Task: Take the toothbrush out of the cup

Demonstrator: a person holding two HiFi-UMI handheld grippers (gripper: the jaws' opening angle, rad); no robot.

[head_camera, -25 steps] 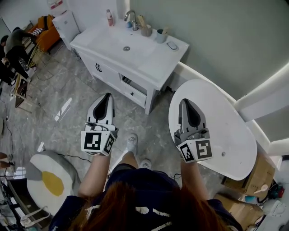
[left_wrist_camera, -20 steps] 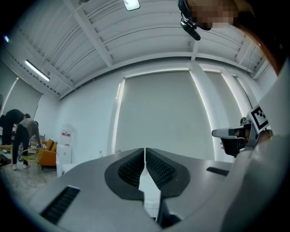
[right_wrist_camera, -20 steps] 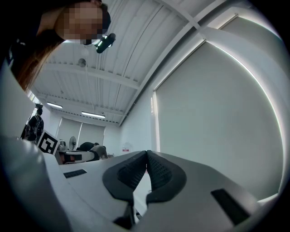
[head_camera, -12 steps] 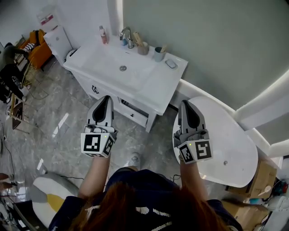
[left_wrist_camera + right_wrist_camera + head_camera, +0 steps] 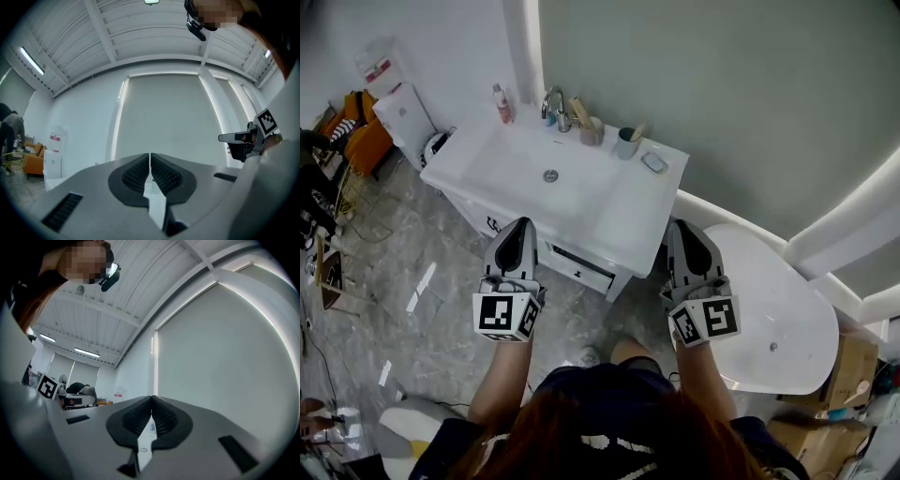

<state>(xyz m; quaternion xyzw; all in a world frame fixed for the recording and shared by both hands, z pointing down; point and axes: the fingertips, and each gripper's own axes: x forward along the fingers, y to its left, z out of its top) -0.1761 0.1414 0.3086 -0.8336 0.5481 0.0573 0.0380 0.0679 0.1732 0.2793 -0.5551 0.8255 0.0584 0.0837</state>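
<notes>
While both hand-held grippers are held out side by side above the grey floor (image 5: 412, 253), nothing is grasped by either. The left hand-held gripper (image 5: 519, 223) is seen clenched in its own view, its ribbed pads (image 5: 138, 172) pressed together with nothing between them. The right hand-held gripper (image 5: 681, 226) is likewise clenched on nothing, its jaws meeting at the tips. Both are pointed toward a white washstand, whose tabletop (image 5: 614, 202) is set against the grey-green wall. At the back of that tabletop, right of the faucet (image 5: 554, 105), a beige cup (image 5: 592, 134) and a blue-grey cup (image 5: 625, 146) are stood near each other. The toothbrush (image 5: 637, 130) is seen leaning out of the blue-grey cup, well apart from both grippers. A small soap dish (image 5: 654, 162) is placed just beside that cup, and a pink bottle (image 5: 501, 103) is stood at the far left corner.
</notes>
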